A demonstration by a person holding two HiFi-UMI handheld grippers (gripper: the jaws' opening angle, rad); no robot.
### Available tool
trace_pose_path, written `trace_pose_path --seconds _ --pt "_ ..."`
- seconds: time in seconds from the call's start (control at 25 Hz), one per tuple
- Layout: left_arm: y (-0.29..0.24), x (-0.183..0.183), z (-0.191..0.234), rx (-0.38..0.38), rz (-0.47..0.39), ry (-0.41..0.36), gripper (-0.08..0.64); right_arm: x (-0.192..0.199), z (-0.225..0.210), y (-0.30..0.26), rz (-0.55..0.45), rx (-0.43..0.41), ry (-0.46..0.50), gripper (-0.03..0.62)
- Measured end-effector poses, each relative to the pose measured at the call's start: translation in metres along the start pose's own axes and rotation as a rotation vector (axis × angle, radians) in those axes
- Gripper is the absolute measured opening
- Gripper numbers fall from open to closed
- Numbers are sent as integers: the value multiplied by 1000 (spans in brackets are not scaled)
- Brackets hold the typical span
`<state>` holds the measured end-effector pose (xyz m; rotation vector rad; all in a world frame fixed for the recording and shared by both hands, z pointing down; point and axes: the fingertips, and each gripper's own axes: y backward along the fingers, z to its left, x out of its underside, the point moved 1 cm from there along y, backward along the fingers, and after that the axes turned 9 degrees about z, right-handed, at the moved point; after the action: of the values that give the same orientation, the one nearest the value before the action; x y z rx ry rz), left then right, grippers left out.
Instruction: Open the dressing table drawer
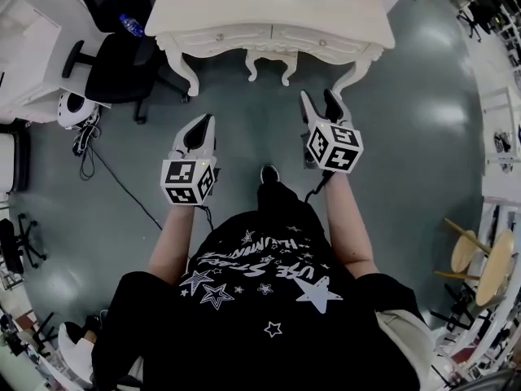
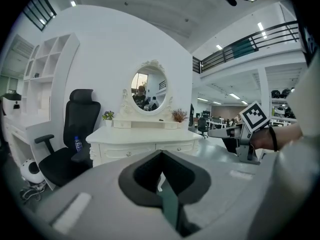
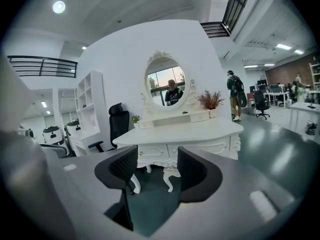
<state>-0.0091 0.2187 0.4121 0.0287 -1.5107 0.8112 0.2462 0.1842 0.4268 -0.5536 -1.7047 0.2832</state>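
The white dressing table point(image 1: 269, 10) stands ahead of me, with two drawers in its front, each shut and bearing a small knob: the left drawer point(image 1: 218, 37) and the right drawer point(image 1: 324, 44). Both grippers hover over the floor short of the table and touch nothing. My left gripper point(image 1: 204, 120) points at the table with its jaws together; in its own view the left gripper point(image 2: 161, 153) frames the drawer front point(image 2: 130, 151). My right gripper point(image 1: 319, 98) is open with nothing between its pads; past the right gripper point(image 3: 157, 159) I see the drawers point(image 3: 200, 148).
A black office chair point(image 1: 122, 63) with a water bottle point(image 1: 130, 24) stands left of the table. A cable point(image 1: 114, 177) runs across the floor at the left. Wooden stools point(image 1: 476, 263) stand at the right. An oval mirror point(image 3: 166, 81) rises on the table top.
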Motion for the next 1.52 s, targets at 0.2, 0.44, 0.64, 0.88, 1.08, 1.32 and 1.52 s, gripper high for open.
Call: trace_pose_path --seconds 0.2,0.44,0.64,0.88,1.08,1.32,1.52 --pt "-51 -38 18 -34 -24 19 0 -46 -23 -59 1 -36 16 278" --pt "-102 -71 43 -92 -53 50 2 -86 -39 -123 7 -84 48 278" --pt "-121 -75 63 -128 -35 69 2 -100 -35 -163 23 -124 57 276" --pt "-138 -81 101 -164 -19 96 2 -113 -20 -206 46 -154 60 275" --pt "-164 -91 142 -150 -24 100 2 -123 -4 -245 52 -137 78 273" --pt "-208 -118 205 -97 -19 88 2 -142 20 -302 76 -98 69 270" --pt "-239 -150 249 -61 -16 65 2 -167 43 -345 97 -80 78 268"
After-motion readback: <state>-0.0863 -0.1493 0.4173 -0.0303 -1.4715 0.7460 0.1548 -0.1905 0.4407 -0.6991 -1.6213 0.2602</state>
